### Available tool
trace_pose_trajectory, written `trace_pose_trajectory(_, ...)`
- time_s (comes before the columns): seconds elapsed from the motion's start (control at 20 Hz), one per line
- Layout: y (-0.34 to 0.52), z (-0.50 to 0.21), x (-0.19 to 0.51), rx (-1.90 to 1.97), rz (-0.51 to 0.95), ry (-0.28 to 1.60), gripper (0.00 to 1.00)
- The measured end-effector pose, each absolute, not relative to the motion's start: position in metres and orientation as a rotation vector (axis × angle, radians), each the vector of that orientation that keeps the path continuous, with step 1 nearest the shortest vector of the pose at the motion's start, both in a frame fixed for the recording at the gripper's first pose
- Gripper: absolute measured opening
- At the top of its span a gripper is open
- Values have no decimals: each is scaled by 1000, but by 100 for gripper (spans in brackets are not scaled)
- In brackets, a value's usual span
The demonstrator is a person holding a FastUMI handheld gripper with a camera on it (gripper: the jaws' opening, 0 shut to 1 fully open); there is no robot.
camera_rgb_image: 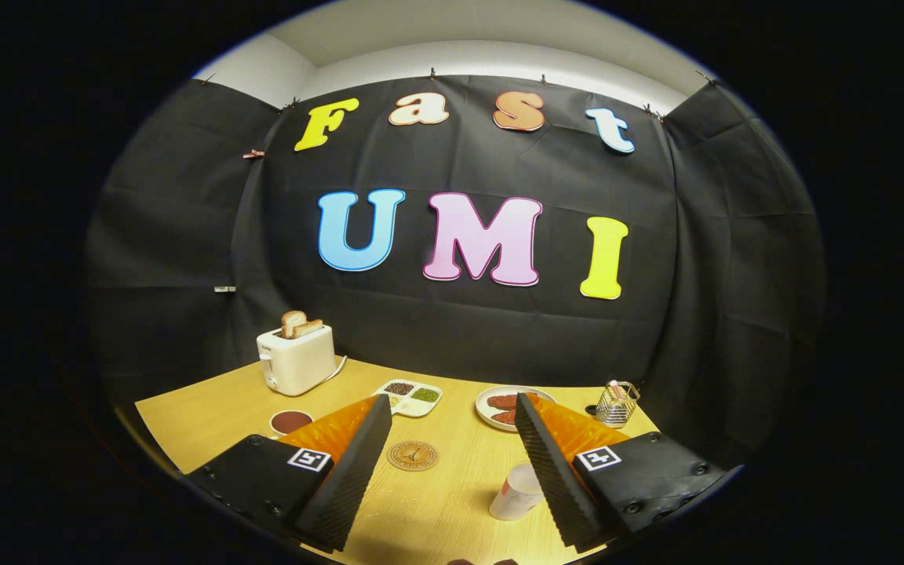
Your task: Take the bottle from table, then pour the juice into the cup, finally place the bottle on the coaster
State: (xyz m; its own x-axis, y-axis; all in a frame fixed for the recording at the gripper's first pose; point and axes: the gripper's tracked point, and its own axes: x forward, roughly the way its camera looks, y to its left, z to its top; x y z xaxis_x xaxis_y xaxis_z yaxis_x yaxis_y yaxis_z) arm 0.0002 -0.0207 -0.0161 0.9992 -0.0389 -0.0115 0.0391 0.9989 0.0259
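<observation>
My gripper (pixel 452 404) is open, its fingers spread wide above the wooden table (pixel 436 510). A small white bottle (pixel 515 493) stands on the table close to the inner side of the right finger, which hides part of it. The left finger is well away from the bottle. A round brown coaster (pixel 413 455) lies on the table between the fingers, nearer the left one. A white cup (pixel 290 421) with a dark inside sits just outside the left finger, partly behind it.
A white toaster (pixel 295 359) with toast in it stands at the back left. Beyond the fingertips are a compartment tray (pixel 409 396) of seeds and a plate (pixel 491 400) of reddish food. A wire holder (pixel 617 402) stands at the back right.
</observation>
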Motion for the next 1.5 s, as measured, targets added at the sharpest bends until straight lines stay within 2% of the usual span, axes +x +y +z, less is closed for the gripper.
trace_pose_trajectory(0.7, -59, -16, 5, 8, -119, -2, 97)
trace_pose_trajectory(1.0, -100, -55, 13, 31, -194, 48, 97)
trace_pose_trajectory(1.5, -112, -126, 37, 51, -170, 115, 97)
